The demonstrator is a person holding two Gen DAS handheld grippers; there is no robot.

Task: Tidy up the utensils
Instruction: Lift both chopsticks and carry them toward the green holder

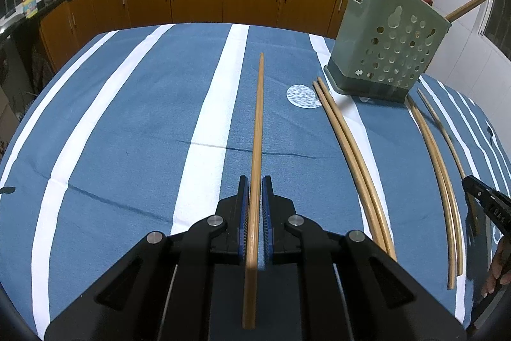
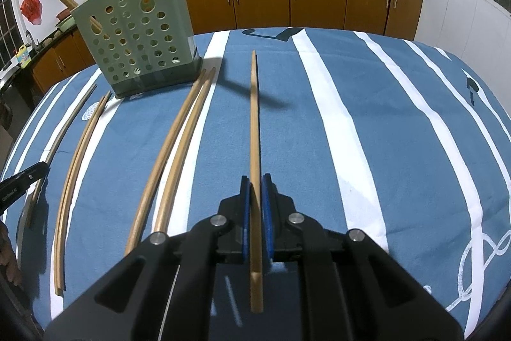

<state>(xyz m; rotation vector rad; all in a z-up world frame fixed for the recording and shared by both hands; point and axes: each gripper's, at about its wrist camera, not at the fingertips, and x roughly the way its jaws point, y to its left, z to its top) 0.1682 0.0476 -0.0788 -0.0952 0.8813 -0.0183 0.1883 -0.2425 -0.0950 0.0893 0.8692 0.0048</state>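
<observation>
**Two chopsticks gripped, holder waiting at the far edge**

Your left hand-held gripper [image 1: 255, 181] is clamped on a single chopstick [image 1: 258, 117] that runs straight out between the pads, tip pointing toward the far edge of the desk [image 1: 127, 117]. Your right hand-held gripper [image 2: 255, 181] is likewise closed on its own chopstick [image 2: 254, 117], with the butt end sticking back past the pads. Both sticks sit above the striped cloth, not on it as far as the shadows suggest.

The green perforated holder [image 2: 140, 43] stands near the far edge of the desk, and it already carries at least one stick leaning out of its top. Two loose pairs [image 2: 179, 149] [image 2: 76, 168] and one darker single stick [image 2: 64, 130] lie on the cloth in front of the holder — well apart from each other, roughly parallel.

What could go wrong from here, in my judgement:

- Each stick is pinched at one narrow spot, so it could pivot in the pads when you tilt it upright.
- The holder looks light; nudging its rim with a long tip could tip or slide it.
- The leaning stick may block the opening — a slanted entry could jam against it.
- Swinging both grippers toward the holder together risks crossing the sticks.
</observation>
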